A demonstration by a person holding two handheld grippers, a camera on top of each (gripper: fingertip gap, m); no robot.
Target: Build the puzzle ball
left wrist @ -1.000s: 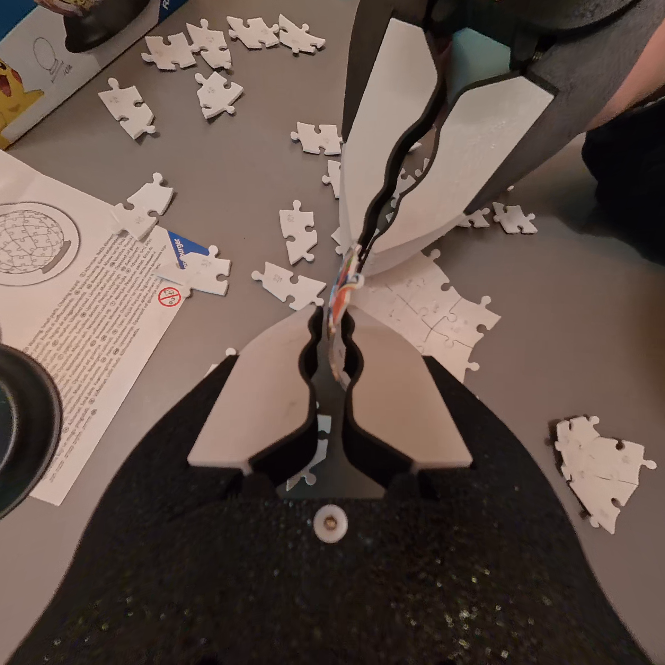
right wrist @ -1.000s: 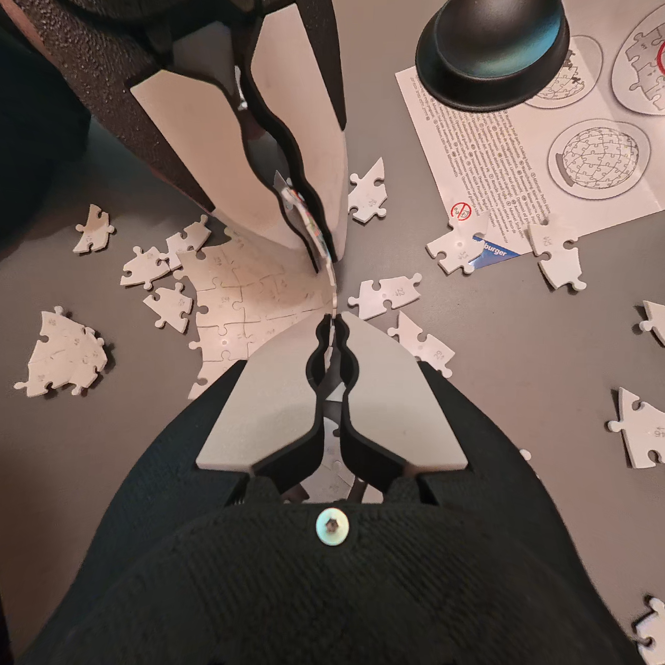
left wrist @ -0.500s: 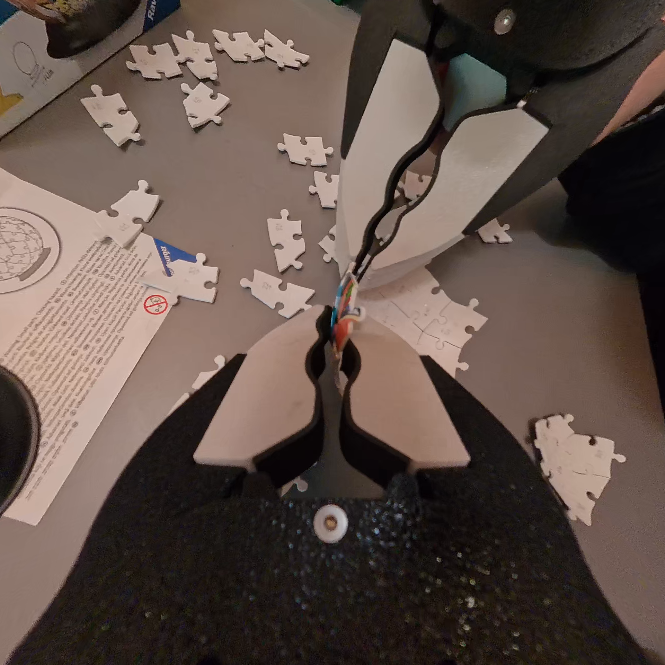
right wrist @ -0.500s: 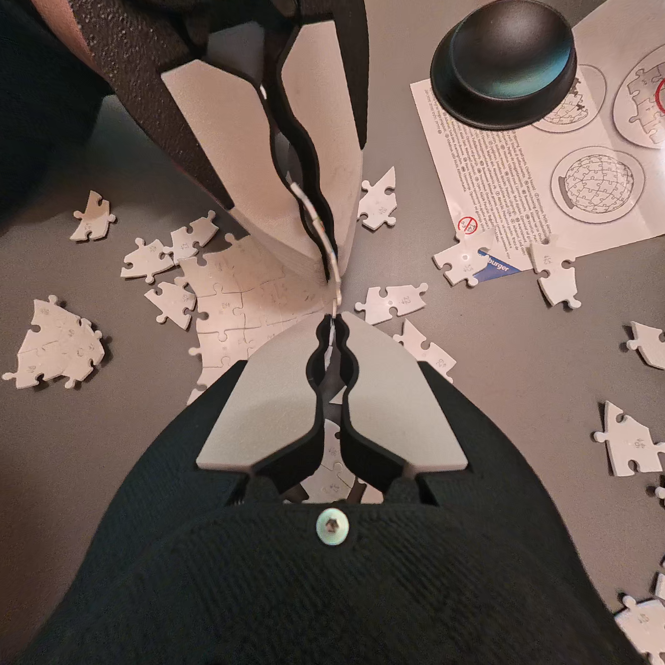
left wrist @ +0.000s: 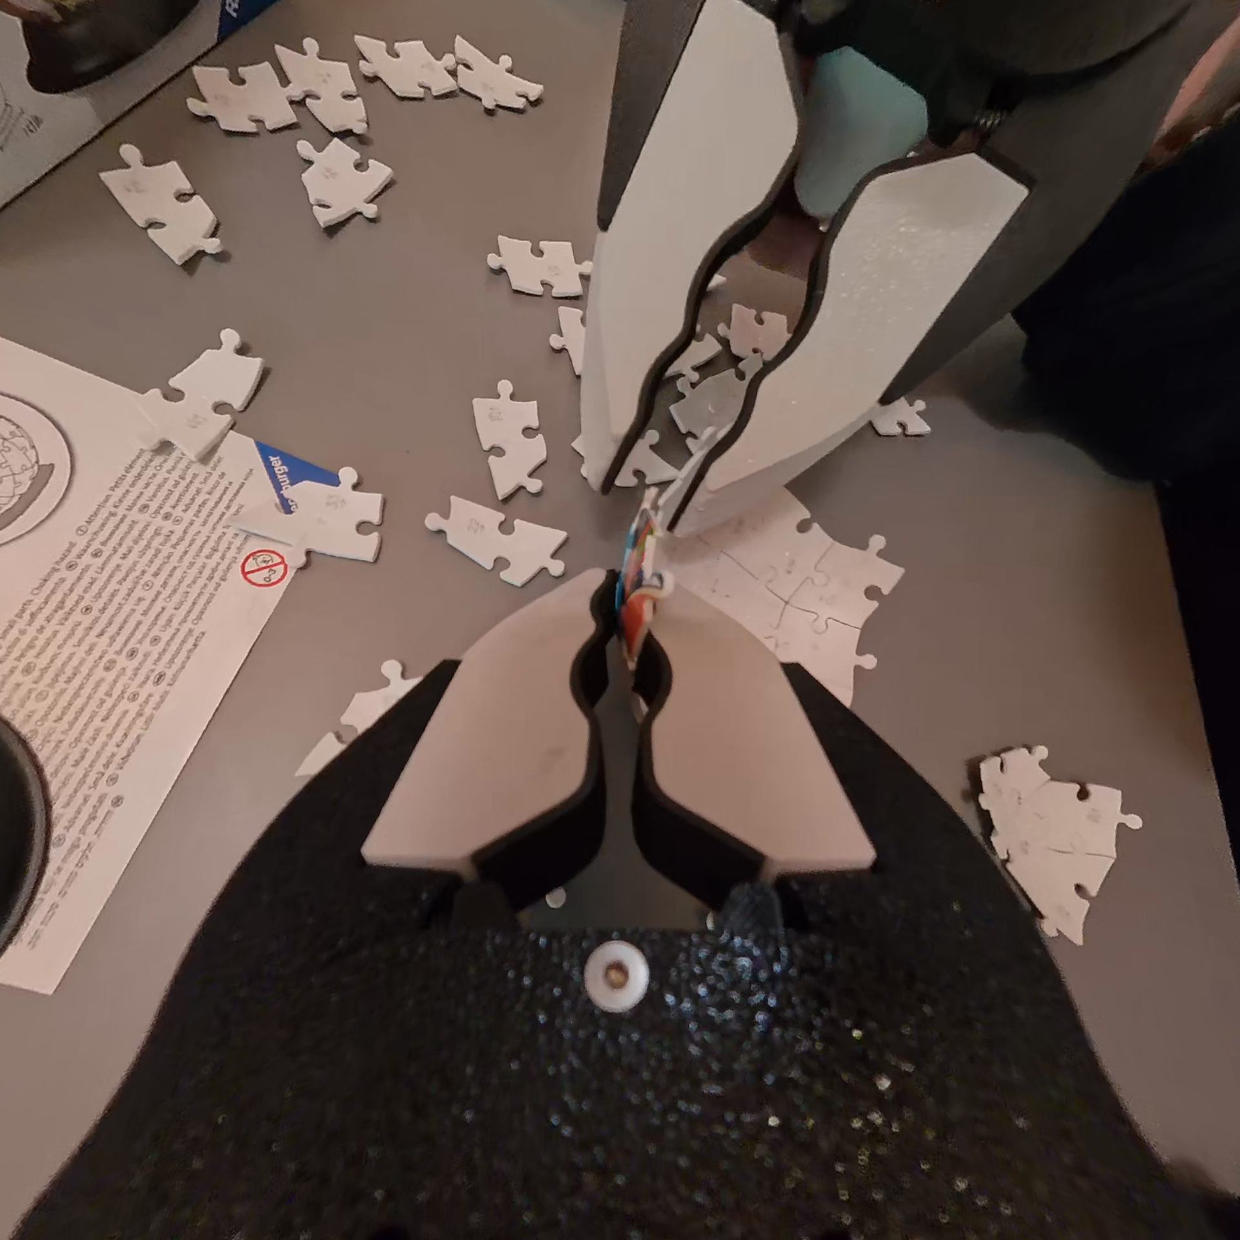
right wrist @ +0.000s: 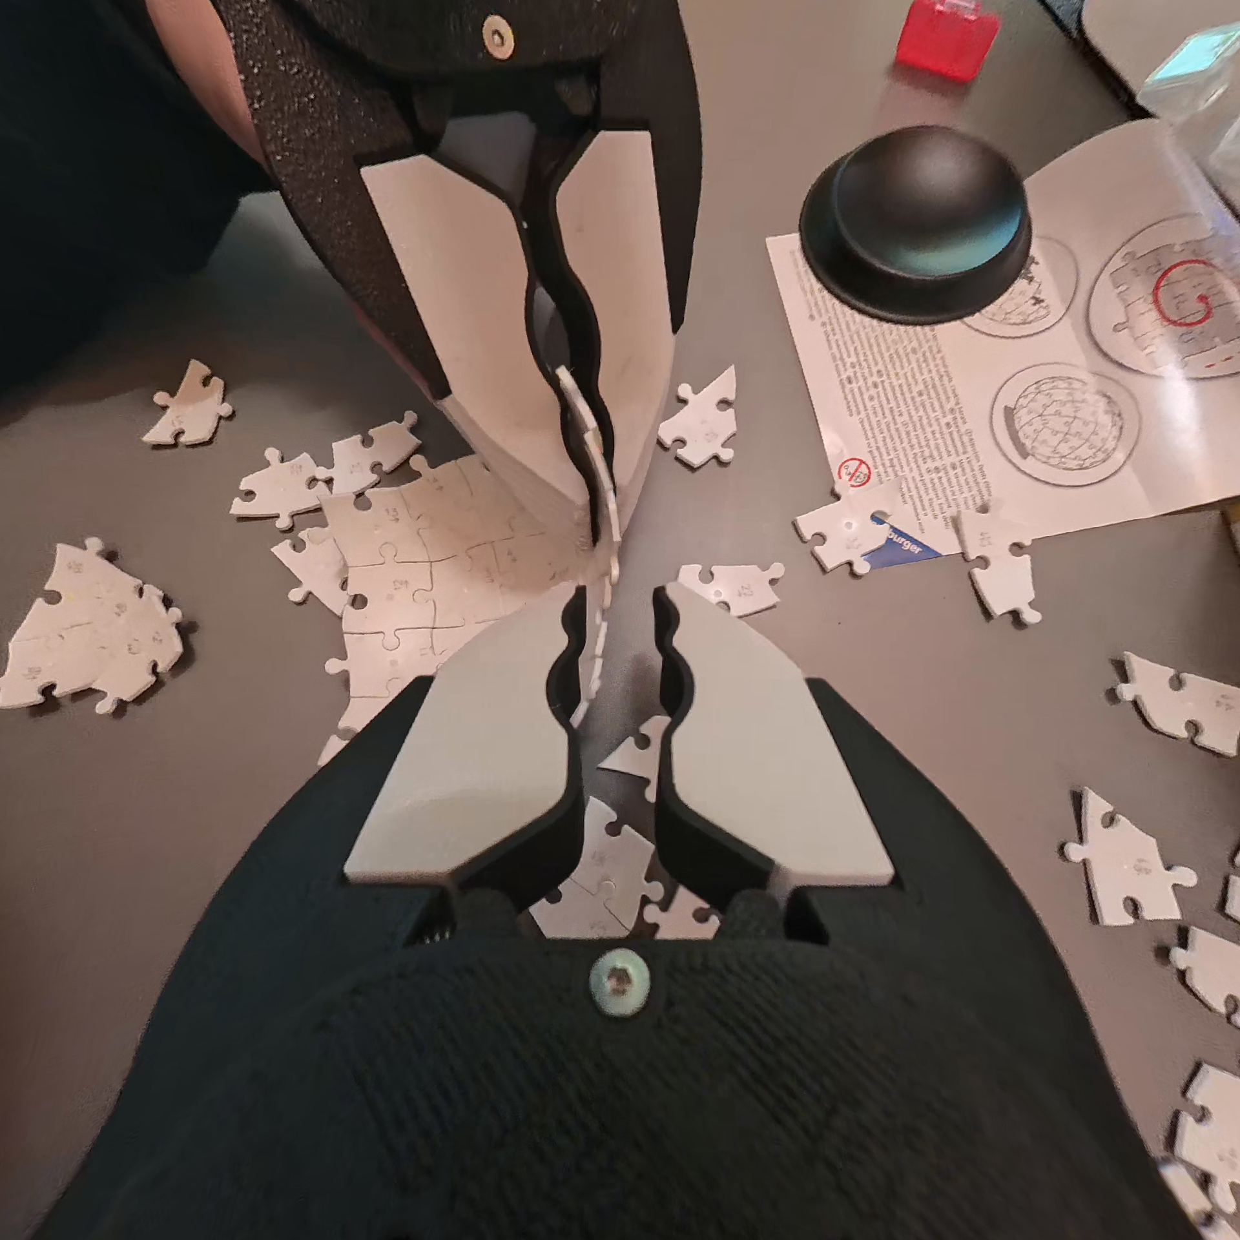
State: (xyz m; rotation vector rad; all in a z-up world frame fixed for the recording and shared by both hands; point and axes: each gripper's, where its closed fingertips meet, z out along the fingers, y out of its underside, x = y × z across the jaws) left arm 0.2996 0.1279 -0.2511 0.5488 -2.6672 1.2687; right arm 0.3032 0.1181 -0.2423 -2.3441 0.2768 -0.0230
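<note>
My left gripper (left wrist: 627, 590) is shut on a curved strip of joined puzzle pieces (left wrist: 636, 607), held on edge above the grey table (left wrist: 1006, 604). The strip is colourful on one face and white on the back. In the right wrist view the left gripper (right wrist: 604, 530) comes in from the top with the strip (right wrist: 599, 463) pinched between its pads. My right gripper (right wrist: 621, 594) is open. The strip's far end runs along its left finger (right wrist: 496, 738), and the right finger (right wrist: 745, 738) stands clear of it. The right gripper also shows open in the left wrist view (left wrist: 641, 500).
A joined patch of white face-down pieces (right wrist: 416, 570) lies under the grippers, with a smaller cluster (right wrist: 87, 631) to the left. Loose pieces (left wrist: 496, 530) are scattered about. An instruction sheet (right wrist: 1006, 402) bears a black domed stand (right wrist: 919, 221). A red object (right wrist: 946, 33) sits far back. My two grippers' fingertips are within a few centimetres of each other. The red object (right wrist: 946, 33) is about 25 cm from my left fingertips.
My right gripper's jaws have opened and let go of the strip they were pinching. My left gripper closed tighter on the strip and keeps it. Both grippers stay tip to tip.
</note>
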